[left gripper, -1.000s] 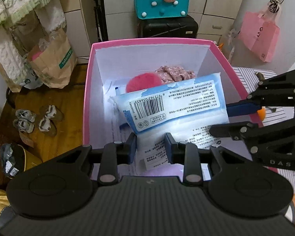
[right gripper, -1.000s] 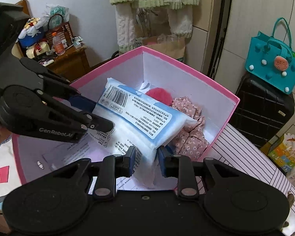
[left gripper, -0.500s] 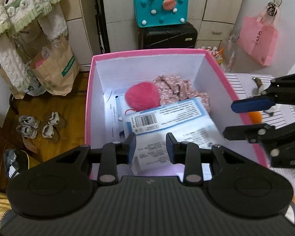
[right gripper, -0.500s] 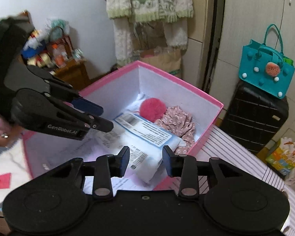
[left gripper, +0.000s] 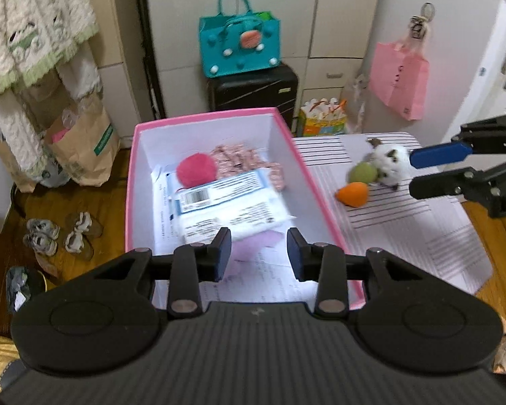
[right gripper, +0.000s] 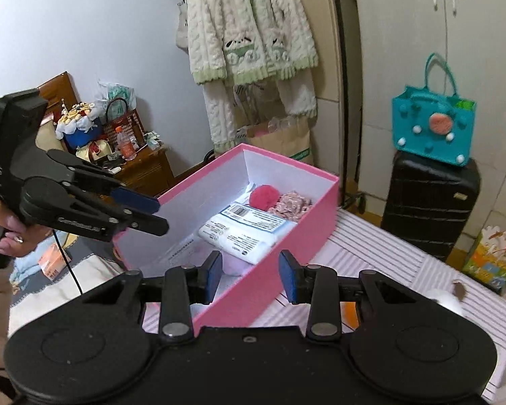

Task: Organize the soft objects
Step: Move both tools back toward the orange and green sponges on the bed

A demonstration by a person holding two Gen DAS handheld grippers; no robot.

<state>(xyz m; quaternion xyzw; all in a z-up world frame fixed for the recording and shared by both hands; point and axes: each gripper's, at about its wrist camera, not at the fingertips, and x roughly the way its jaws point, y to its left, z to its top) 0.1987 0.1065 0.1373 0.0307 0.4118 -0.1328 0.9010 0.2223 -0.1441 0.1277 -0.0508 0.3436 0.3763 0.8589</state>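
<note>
A pink box (left gripper: 130, 182) with white inside holds a blue-and-white soft pack (left gripper: 229, 202), a red pompom (left gripper: 196, 170) and a floral cloth (left gripper: 234, 155). The box (right gripper: 280, 260) and pack (right gripper: 243, 233) also show in the right wrist view. My left gripper (left gripper: 259, 259) is open and empty above the box's near end. My right gripper (right gripper: 250, 276) is open and empty above the box's near right wall. To the right of the box, on the striped cloth, lie an orange toy (left gripper: 352, 193), a green ball (left gripper: 363, 172) and a white plush (left gripper: 389, 163).
The striped table cloth (left gripper: 404, 222) extends to the right of the box. A teal bag (left gripper: 240, 45) on a black suitcase (left gripper: 253, 89) stands behind. Paper bags and shoes sit on the wooden floor at left (left gripper: 64, 236).
Both grippers let go of the soft pack, opened and pulled back and up from the box. The pack now lies flat inside it.
</note>
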